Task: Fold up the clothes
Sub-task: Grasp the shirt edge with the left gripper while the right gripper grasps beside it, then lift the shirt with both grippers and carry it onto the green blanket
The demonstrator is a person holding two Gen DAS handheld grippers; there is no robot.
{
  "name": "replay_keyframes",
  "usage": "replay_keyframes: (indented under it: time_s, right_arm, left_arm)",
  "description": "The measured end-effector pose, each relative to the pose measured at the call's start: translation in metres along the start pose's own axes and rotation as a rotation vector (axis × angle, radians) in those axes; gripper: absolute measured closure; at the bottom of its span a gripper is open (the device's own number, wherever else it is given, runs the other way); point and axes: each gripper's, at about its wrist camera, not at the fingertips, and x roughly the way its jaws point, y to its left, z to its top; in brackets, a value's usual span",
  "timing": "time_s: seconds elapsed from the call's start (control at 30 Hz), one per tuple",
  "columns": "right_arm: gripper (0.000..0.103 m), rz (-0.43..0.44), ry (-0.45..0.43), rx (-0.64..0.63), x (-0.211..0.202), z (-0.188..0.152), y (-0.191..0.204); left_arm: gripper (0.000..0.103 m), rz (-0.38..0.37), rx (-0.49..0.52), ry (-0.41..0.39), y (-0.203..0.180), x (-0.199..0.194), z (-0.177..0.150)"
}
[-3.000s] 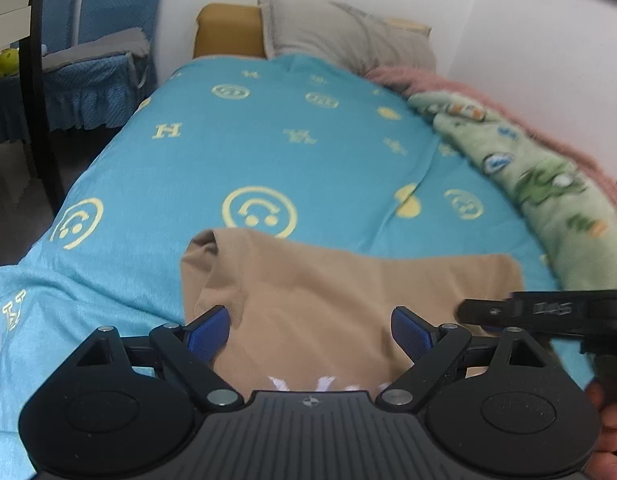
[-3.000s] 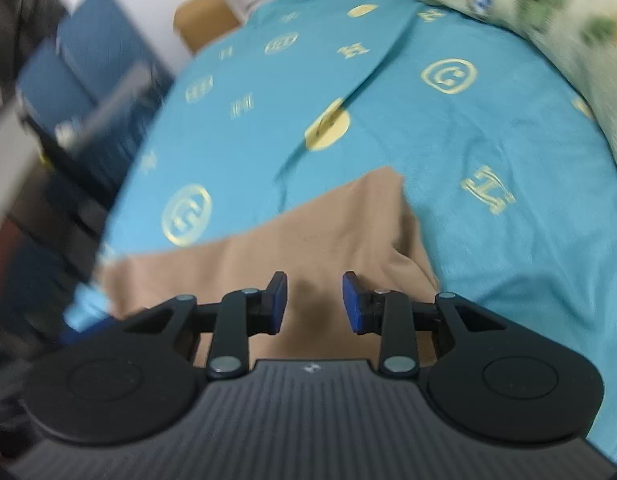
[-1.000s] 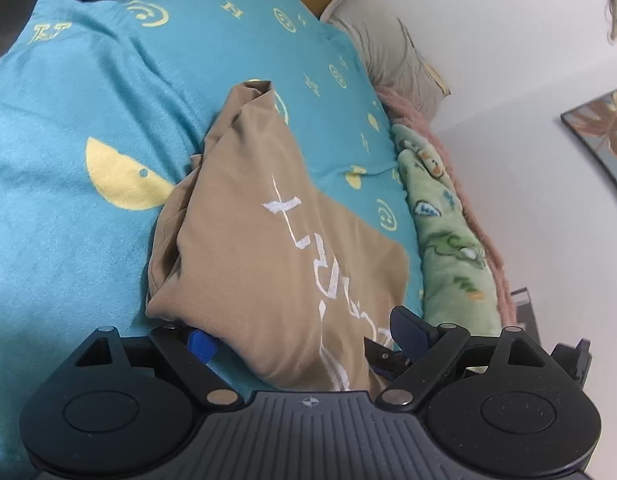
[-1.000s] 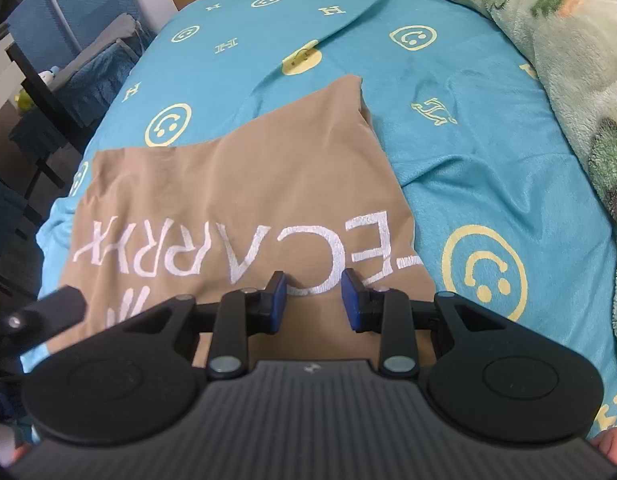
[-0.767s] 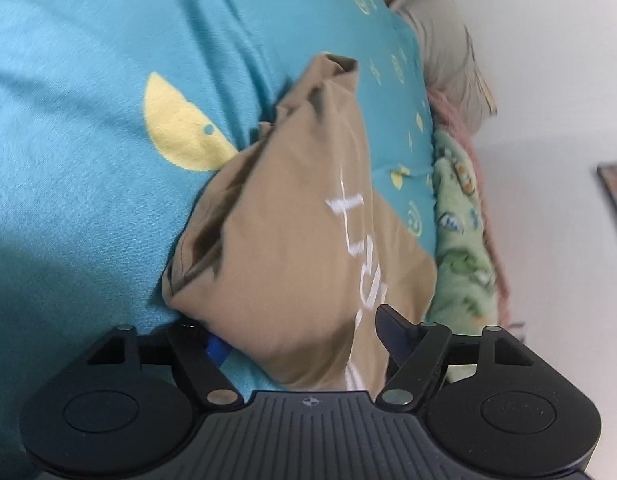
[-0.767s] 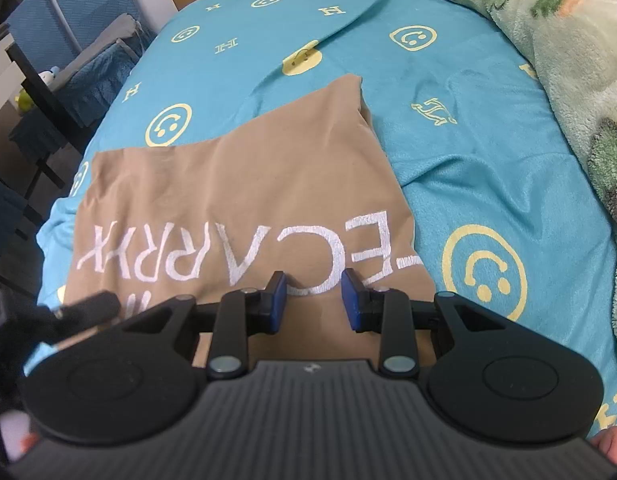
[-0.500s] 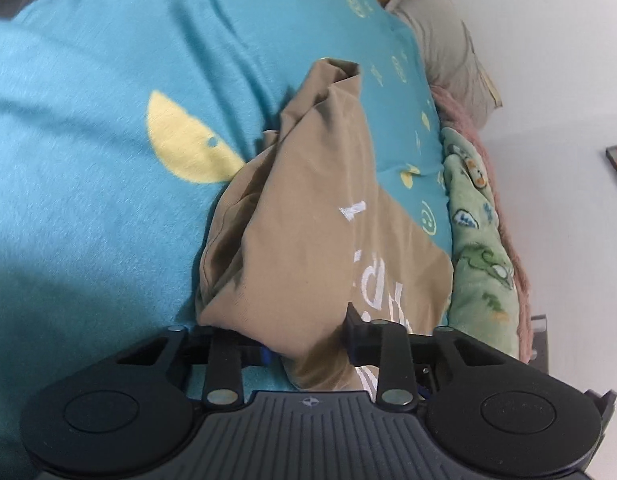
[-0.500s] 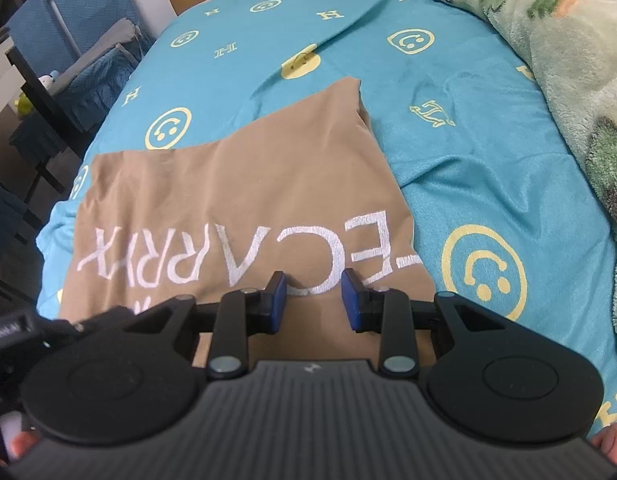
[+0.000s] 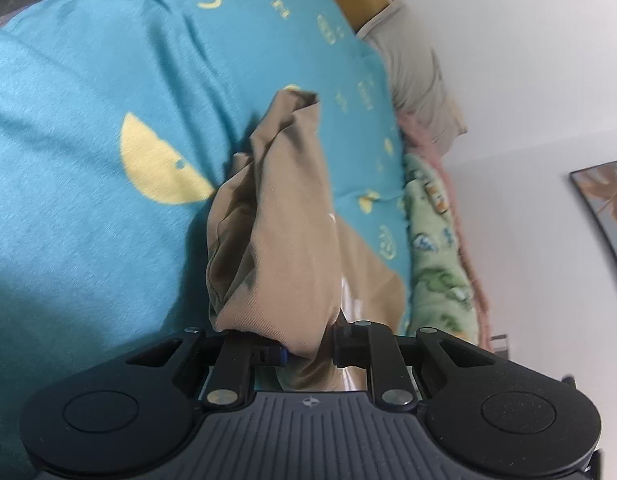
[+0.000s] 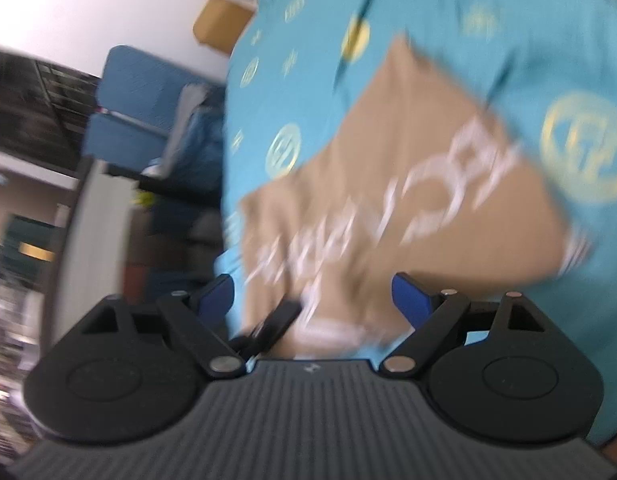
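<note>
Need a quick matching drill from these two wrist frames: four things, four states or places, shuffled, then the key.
Things:
1. left gripper
2. right gripper
3. tan shirt
4. green blanket

States or places:
A. jaws spread wide, nothing pinched
B. along the wall-side edge of the bed
C. closed on a bunched edge of cloth
D. on the teal bedspread, white lettering across it

Pairs: 1-C, 2-A, 3-D, 4-B
</note>
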Motion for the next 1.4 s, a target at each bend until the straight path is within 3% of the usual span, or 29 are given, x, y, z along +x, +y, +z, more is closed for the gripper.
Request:
replay_keyframes:
  time_s: [0.1, 0.3, 0.5, 0.67, 0.73, 0.77, 0.8, 0.9, 1.03, 1.23, 1.4]
  right_arm:
    - [0.015, 0.081, 0.064, 0.139, 0.006, -0.008, -0.013]
    - [0.015, 0.086, 0.058, 0.278, 0.011, -0.019, -0.030]
    - [0.014, -0.052, -0.080, 0.399, 0.003, -0.019, -0.055]
    - [0.035, -0.097, -0.232, 0.443, -0.011, -0.015, -0.064]
    - [0.046, -0.109, -0.246, 0.442, -0.009, -0.014, -0.064]
    - [0.063, -0.116, -0.249, 0.432, -0.009, -0.014, -0.063]
    - [0.070, -0.125, -0.255, 0.416, -0.009, -0.013, -0.062]
    - [0.081, -0.138, -0.279, 0.356, -0.013, -0.013, -0.055]
    - [0.085, -0.107, -0.341, 0.275, -0.033, -0.015, -0.039]
    - [0.085, -0.015, -0.423, 0.191, -0.097, -0.017, -0.012]
    - [0.085, 0.017, -0.442, 0.192, -0.155, 0.006, -0.004]
  left_arm:
    - [0.084, -0.018, -0.004, -0.020, -0.004, 0.002, 0.001]
    - [0.085, -0.032, -0.019, -0.034, -0.004, 0.001, 0.001]
    - [0.085, -0.054, -0.058, -0.063, 0.000, -0.004, 0.003]
    - [0.085, -0.059, -0.087, -0.067, 0.005, -0.003, 0.004]
    - [0.085, -0.054, -0.087, -0.069, 0.005, -0.003, 0.004]
    - [0.085, -0.052, -0.087, -0.070, 0.006, -0.004, 0.004]
    - [0.085, -0.051, -0.087, -0.069, 0.006, -0.005, 0.004]
    - [0.085, -0.046, -0.073, -0.067, 0.004, -0.008, 0.004]
    - [0.085, -0.043, -0.060, -0.055, -0.007, -0.020, 0.002]
    - [0.085, -0.122, -0.106, 0.012, -0.054, -0.050, -0.003]
    - [0.085, -0.050, -0.026, 0.120, -0.124, -0.042, -0.019]
